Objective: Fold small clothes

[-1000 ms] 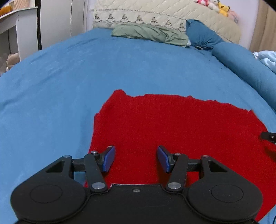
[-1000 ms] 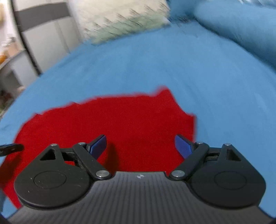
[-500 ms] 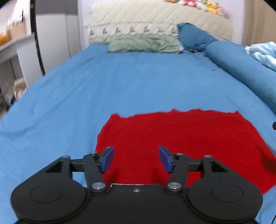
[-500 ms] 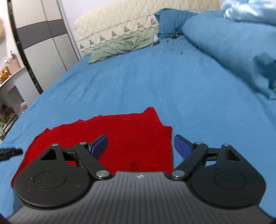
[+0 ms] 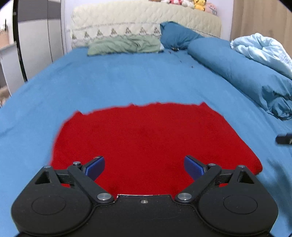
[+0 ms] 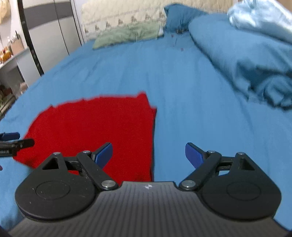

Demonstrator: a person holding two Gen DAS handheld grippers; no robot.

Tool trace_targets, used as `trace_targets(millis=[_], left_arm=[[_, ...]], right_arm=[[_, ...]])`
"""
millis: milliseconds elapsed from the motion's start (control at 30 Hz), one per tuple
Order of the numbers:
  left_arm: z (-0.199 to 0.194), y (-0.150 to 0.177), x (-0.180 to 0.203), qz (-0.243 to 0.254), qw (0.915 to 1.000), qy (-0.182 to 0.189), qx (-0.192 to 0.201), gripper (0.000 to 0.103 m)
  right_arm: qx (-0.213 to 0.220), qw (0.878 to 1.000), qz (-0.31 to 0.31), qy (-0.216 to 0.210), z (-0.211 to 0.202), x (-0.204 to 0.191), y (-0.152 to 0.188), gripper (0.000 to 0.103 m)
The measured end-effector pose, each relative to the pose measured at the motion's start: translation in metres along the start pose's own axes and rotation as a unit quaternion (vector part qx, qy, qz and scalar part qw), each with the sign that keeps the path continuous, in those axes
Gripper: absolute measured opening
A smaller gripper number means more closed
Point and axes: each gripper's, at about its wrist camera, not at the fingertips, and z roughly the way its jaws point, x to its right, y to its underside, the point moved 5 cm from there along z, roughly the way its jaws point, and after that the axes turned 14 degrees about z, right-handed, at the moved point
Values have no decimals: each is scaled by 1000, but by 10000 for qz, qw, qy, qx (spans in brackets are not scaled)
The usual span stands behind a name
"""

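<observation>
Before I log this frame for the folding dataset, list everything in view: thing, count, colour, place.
Red garment: one, red, flat on the bed's near part.
Bed sheet: one, blue, covering the bed.
Green pillow: one, pale green, at the headboard.
Blue pillow: one, dark blue, beside the green pillow.
Rolled duvet: one, blue, along the bed's right side.
Light bedding: one heap, pale blue, on the duvet.
Headboard: one, cream, quilted.
Plush toys: several, mixed colours, atop the headboard.
Wardrobe: one, grey and white, left.
Left tool: black, blue pads, open above the garment.
Right tool: black, blue pads, open over the garment's right edge.
</observation>
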Motion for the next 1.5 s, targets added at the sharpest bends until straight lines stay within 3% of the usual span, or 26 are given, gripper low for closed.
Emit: trace_targets(millis=[167,367,467,533,600,800,900,1033,1133,1333,1400,1500], left_arm=[[28,8,11,91,9997,-19,-211,96],[55,11,11,120,9993,-52,-340,96],[64,13,8,126,9991,-100,-381,96],[71,16,8,91,9990,-113,-414,96],[78,18,10,33,9990,-72,-443,96],[93,20,18,165,9983,-153,-540,102],[104,20,17,215,9972,-82,-716,103],[110,18,16,279,9956,-14,-889,103],[112,17,13,246,9950,83,-961,103],[88,14,-10,62,9945,541,-893,103],[62,17,-31,-131,9959,684,-582,103],[24,34,-69,-267,9981,425,-350,103]], right_arm=[[-182,9993,280,-195,38,6,40,102],[-86,9990,406,-161,82,10,57,99],[43,10000,8,-72,95,2,61,98],[116,9987,-494,-25,98,-9,67,91],[112,9980,-614,-84,98,-14,71,80],[55,9988,-333,-367,95,-13,68,44],[18,9989,158,-438,95,-8,62,29],[-237,9881,1361,-670,90,12,47,25],[-181,9832,1620,-823,76,5,32,24],[121,9792,1423,-1440,41,-68,-21,23],[28,9768,1048,-1866,35,-117,-34,23],[-136,9694,41,-2450,36,-203,-32,23]])
